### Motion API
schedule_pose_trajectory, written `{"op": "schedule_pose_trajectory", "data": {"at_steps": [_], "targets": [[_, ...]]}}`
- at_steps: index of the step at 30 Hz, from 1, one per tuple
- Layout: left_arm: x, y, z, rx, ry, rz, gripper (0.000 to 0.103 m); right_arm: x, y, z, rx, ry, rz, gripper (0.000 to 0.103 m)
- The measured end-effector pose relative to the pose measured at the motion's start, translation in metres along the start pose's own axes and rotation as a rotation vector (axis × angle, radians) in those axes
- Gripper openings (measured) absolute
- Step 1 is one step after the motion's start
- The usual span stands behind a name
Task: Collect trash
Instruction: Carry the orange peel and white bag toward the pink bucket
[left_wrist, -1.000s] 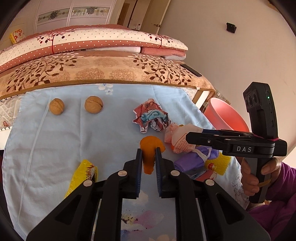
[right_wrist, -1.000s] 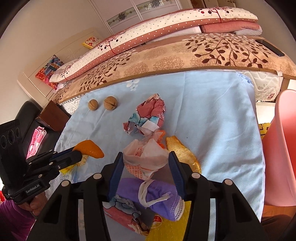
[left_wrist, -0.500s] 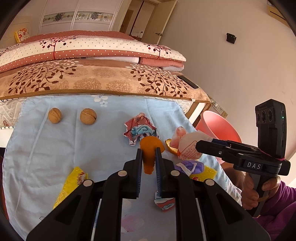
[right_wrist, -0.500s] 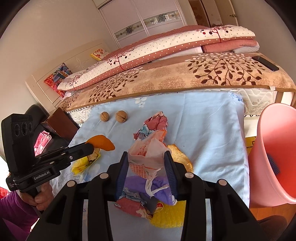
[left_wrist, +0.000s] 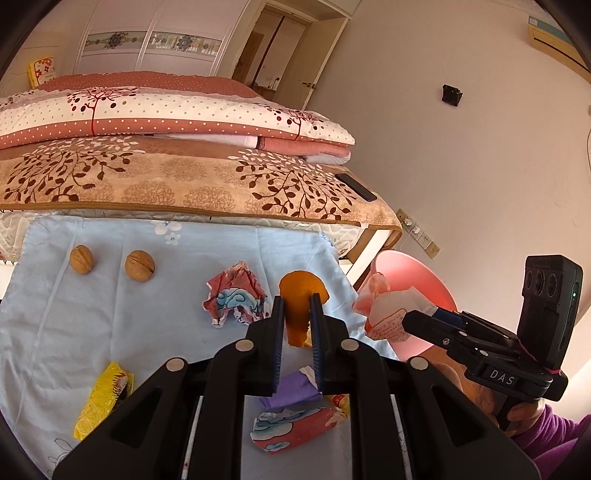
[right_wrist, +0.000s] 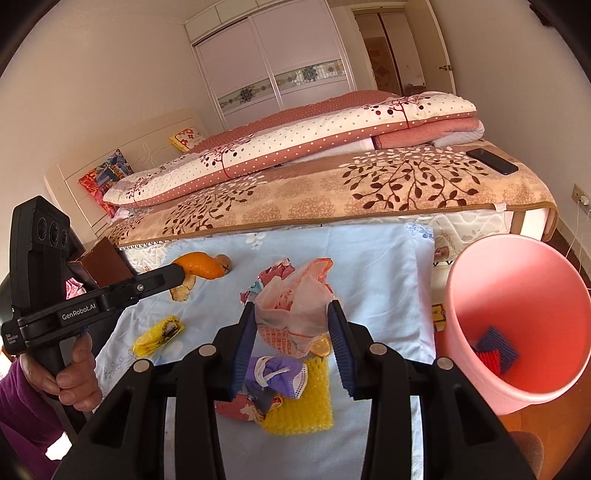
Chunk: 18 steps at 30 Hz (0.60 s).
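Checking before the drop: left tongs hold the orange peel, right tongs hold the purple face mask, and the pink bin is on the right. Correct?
One thing is wrong: the right tongs hold a crumpled pinkish-white plastic wrapper, not the purple face mask, which lies on the blue cloth below them, as the right wrist view shows. The left tongs do hold the orange peel, and the pink bin is on the right.

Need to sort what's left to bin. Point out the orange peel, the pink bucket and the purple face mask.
orange peel (left_wrist: 301, 295): left wrist view, on the rounded top above the tongs.
pink bucket (right_wrist: 517, 295): right wrist view, on the inner wall.
purple face mask (right_wrist: 275, 373): right wrist view, on the crumpled middle.
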<state>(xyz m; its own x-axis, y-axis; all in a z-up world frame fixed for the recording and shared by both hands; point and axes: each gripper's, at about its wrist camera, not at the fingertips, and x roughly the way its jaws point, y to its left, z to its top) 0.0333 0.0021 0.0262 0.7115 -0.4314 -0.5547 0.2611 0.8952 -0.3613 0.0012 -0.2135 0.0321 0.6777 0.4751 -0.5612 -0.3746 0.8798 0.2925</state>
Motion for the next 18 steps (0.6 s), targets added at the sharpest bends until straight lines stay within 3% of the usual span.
{"op": "schedule_pose_trajectory", "data": {"at_steps": [18], "targets": [[0.047,-0.069,0.015,0.075,0.023,-0.063,0.013,-0.057,-0.082,0.001,0.148,-0.148,-0.188,0.039]]}}
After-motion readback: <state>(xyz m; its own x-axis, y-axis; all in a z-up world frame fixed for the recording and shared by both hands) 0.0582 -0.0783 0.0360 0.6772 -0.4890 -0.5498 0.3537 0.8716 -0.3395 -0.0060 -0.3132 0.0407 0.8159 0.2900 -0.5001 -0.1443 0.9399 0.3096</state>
